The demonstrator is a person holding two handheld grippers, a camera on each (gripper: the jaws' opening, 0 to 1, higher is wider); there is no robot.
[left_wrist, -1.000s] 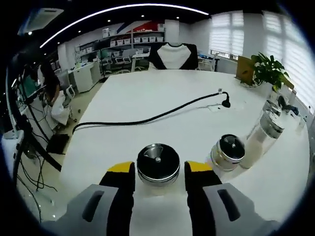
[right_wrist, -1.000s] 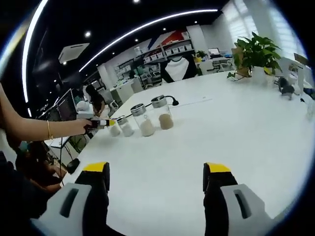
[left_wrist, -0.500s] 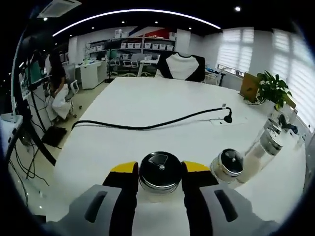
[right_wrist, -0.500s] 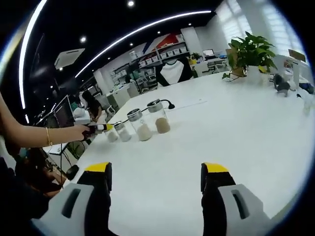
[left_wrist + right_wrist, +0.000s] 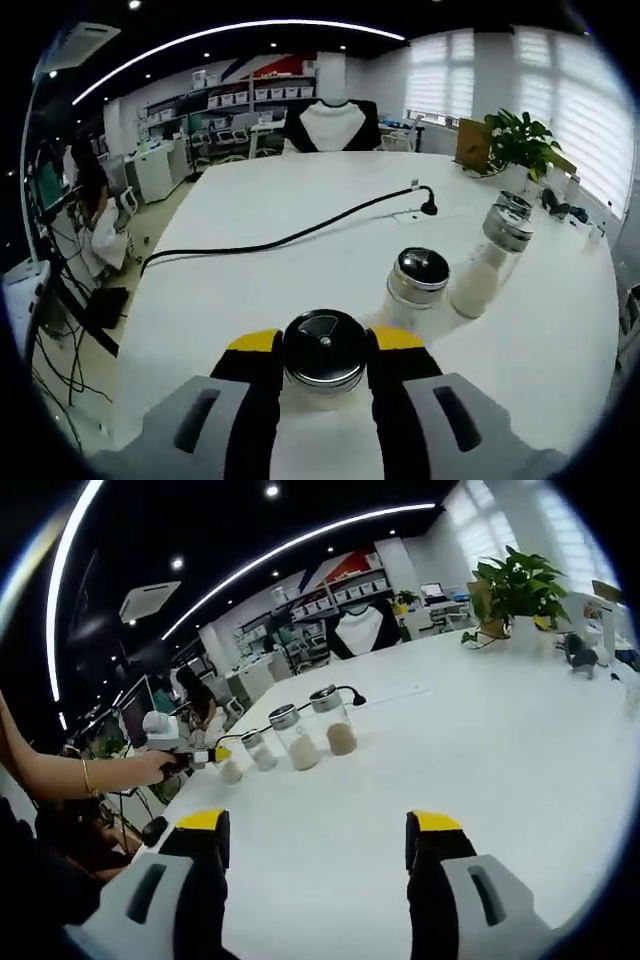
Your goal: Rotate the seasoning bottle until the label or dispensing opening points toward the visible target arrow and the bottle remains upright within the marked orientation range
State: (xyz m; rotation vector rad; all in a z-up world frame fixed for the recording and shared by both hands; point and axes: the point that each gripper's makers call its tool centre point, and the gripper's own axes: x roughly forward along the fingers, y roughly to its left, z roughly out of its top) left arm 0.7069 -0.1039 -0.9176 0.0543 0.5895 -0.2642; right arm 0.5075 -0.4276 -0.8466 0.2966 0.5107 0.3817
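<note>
A small seasoning bottle (image 5: pixel 322 352) with a round metal lid stands upright on the white table (image 5: pixel 300 200), and my left gripper (image 5: pixel 323 342) is shut on it, one yellow-tipped jaw on each side. In the right gripper view the same bottle (image 5: pixel 231 771) is the leftmost of a row, held by the left gripper (image 5: pixel 213 755) in a person's hand (image 5: pixel 150 768). My right gripper (image 5: pixel 315 830) stands open above bare table, well short of the row. I cannot make out a label or a target arrow.
Three more lidded bottles stand to the right: a short one (image 5: pixel 416 278), a taller one with white powder (image 5: pixel 494 252), and another (image 5: pixel 513 204) behind it. A black cable (image 5: pixel 280 240) crosses the table. A potted plant (image 5: pixel 520 140) stands at the far right edge.
The left jaws have closed from a loose straddle onto the bottle's sides. The left view has since swung, so the neighbouring bottles now sit higher in it. The right gripper stays open.
</note>
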